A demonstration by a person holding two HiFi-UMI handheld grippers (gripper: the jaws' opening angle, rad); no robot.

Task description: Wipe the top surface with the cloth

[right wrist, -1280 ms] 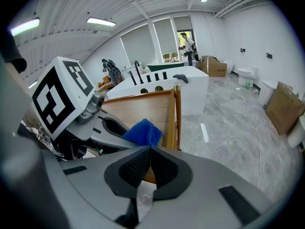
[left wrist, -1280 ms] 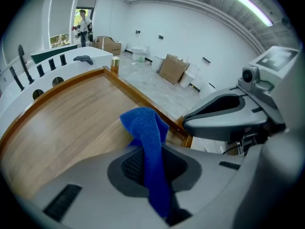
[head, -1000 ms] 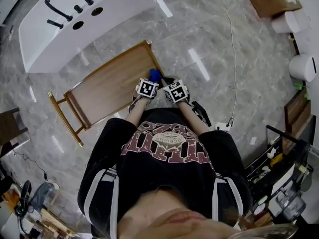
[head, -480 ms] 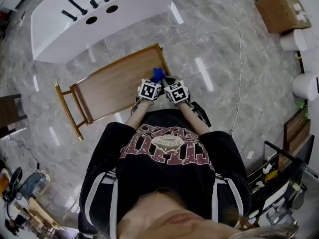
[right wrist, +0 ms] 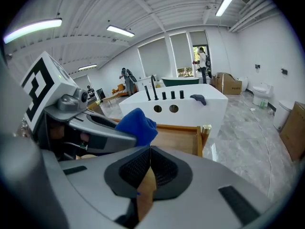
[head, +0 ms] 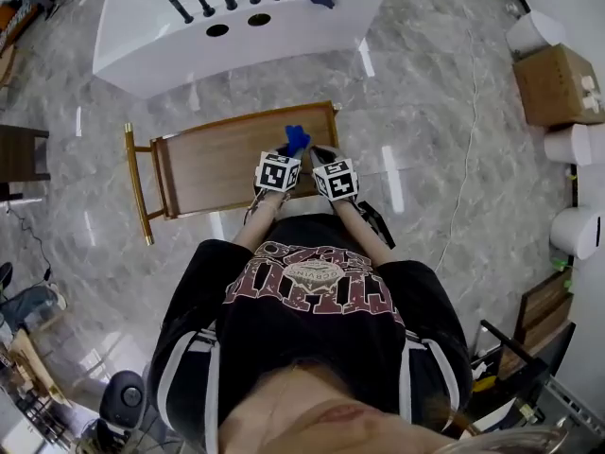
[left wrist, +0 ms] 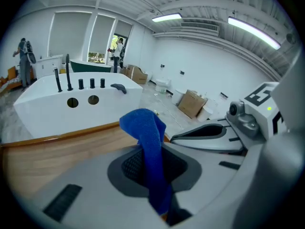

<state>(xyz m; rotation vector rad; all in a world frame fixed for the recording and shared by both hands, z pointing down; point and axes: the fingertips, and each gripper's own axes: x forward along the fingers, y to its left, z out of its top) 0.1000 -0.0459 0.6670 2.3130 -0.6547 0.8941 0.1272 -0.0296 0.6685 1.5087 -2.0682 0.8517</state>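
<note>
Bright ceiling tubes (left wrist: 167, 17) glare off the floor (head: 425, 83); edges bend

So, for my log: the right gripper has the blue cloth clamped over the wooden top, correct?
No, the left gripper has the blue cloth clamped over the wooden top; the left gripper view shows it pinched between those jaws. The right gripper is shut on nothing.

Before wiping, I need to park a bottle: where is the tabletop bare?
The tabletop is bare from its left rail across to the cloth. Crowded at the right end, where the left gripper holds the cloth beside the right gripper.
</note>
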